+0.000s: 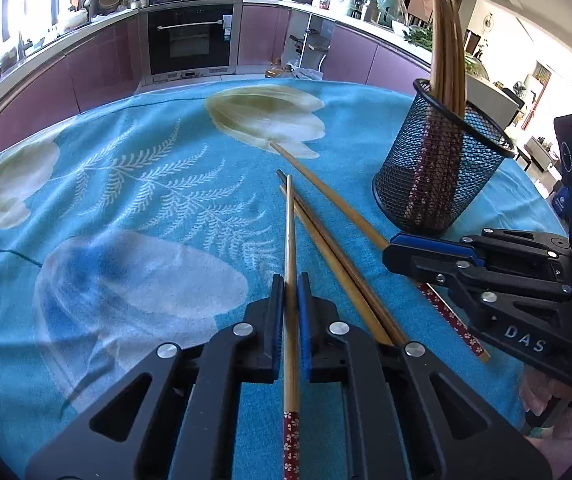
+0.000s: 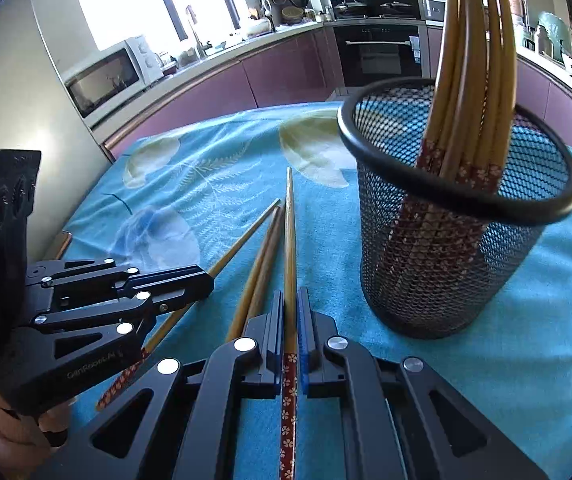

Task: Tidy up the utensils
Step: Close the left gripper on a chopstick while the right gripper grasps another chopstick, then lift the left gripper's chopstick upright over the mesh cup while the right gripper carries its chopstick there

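Left wrist view: left gripper (image 1: 291,292) clamped tight on one chopstick (image 1: 291,240), patterned red end cut off at the bottom edge. Two loose chopsticks (image 1: 338,260) lay just right of it on the blue cloth (image 1: 126,184) — lower ends hidden behind the gripper body. Mesh cup (image 1: 438,168) upright at right, more chopsticks inside.

Right wrist view: right gripper (image 2: 291,312) shut on another chopstick (image 2: 291,240), tip pointing away. Mesh cup (image 2: 446,240) just beside, to the right — its chopsticks' tops cropped by the frame.

Patterned chopstick (image 1: 291,446) end — cut off at bottom edge.
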The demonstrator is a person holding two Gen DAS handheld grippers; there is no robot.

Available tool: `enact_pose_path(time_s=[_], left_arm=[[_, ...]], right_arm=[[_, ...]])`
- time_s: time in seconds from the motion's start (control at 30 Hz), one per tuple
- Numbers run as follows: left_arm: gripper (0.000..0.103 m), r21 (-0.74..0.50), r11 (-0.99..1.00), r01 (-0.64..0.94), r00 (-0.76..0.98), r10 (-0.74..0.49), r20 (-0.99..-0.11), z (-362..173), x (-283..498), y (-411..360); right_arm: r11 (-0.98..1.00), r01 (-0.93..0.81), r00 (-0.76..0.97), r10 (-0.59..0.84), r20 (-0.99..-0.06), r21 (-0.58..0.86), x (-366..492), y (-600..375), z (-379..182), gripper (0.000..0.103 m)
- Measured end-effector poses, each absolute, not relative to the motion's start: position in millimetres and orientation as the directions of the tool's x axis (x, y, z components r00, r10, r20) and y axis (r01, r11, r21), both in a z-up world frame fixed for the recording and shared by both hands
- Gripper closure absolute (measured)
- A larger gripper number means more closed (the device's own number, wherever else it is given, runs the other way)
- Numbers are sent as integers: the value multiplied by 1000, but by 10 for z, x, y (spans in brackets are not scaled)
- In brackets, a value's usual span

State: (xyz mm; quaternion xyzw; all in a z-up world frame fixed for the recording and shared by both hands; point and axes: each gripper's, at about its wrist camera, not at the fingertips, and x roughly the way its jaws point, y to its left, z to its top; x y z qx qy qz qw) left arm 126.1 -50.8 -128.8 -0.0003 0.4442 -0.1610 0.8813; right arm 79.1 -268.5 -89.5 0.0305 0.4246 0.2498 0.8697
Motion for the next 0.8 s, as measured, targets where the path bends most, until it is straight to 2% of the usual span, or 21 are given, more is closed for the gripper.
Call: enact_pose_path(time_s=[0.23,0.6,0.8], left_arm=[[95,-179,926,332,515,-337,-788,-1278,1147,-518],[93,-142,911,388,473,-329,-818,-1362,1205,-623],[94,-154,908,389,462,-337,-821,-1363,1330,-645]], right_arm=[[831,-483,454,509,-732,278,662,-2649,-864,98],[849,-479,433,450,-781,223,723,-2555,-1001,94],[852,-470,440,454,-775,232,807,-2531,-1013,94]])
